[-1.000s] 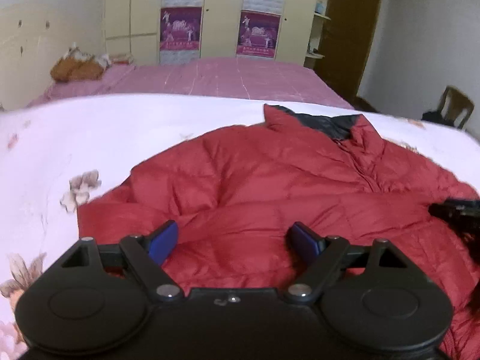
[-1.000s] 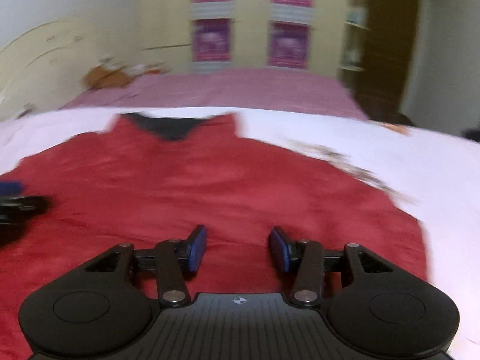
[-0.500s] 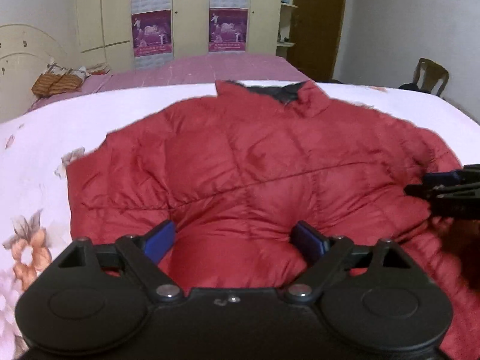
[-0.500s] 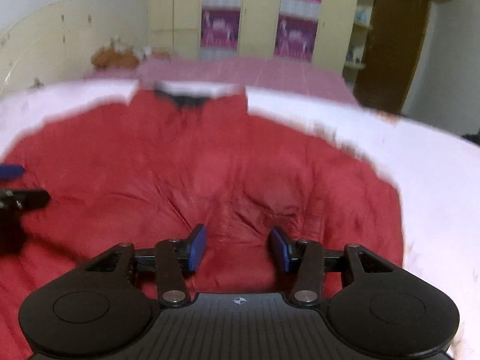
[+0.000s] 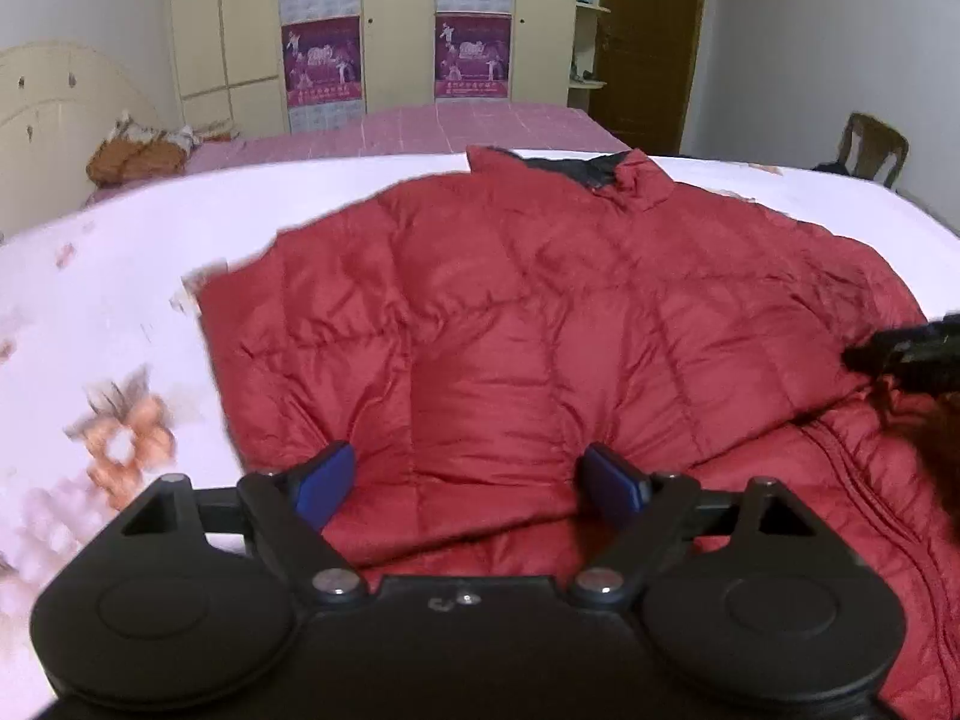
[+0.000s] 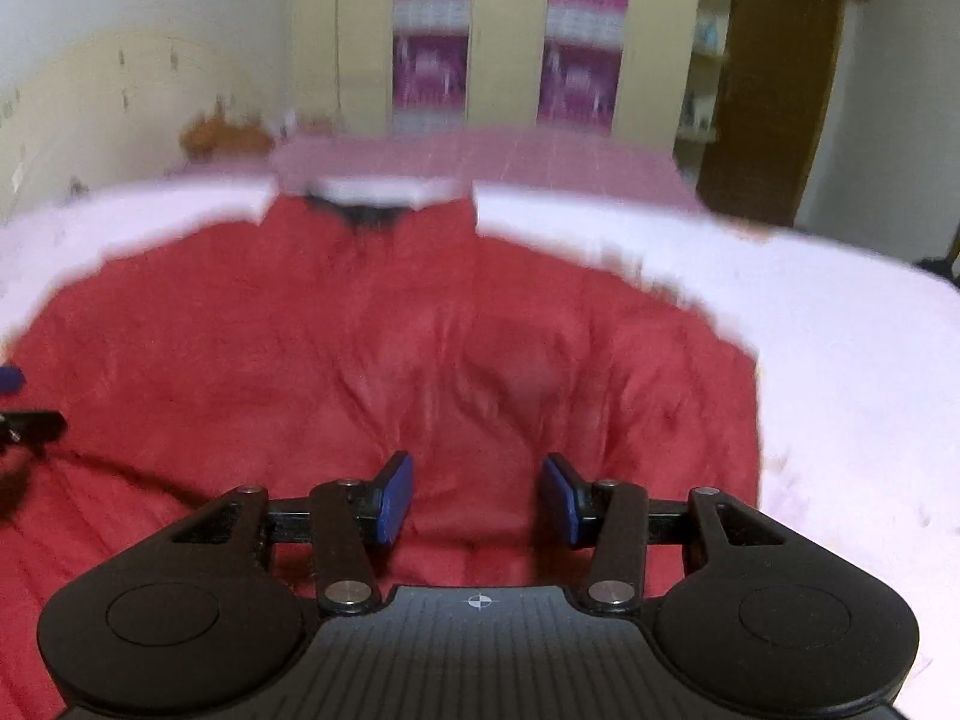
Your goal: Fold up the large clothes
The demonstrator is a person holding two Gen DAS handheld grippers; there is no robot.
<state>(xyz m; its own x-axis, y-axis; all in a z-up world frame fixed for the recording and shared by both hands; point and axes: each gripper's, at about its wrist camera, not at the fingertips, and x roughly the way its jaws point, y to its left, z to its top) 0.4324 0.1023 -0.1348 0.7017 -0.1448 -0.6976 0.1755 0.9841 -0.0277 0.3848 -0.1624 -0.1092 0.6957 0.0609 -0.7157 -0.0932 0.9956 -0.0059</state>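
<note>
A bed with a white floral sheet [image 5: 120,300] carries the quilted red down jacket [image 5: 510,330], spread flat, collar farthest. Over its near hem, left gripper [image 5: 471,477] and right gripper [image 6: 478,501] spread fingers wide, holding nothing.

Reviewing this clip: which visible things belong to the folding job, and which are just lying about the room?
Part of the job:
red puffer jacket
left gripper, open over the jacket
right gripper, open over the jacket
white floral bedspread under the jacket

Just lying about:
orange bundle on the pink bed
wooden chair
purple posters on the wardrobe
</note>
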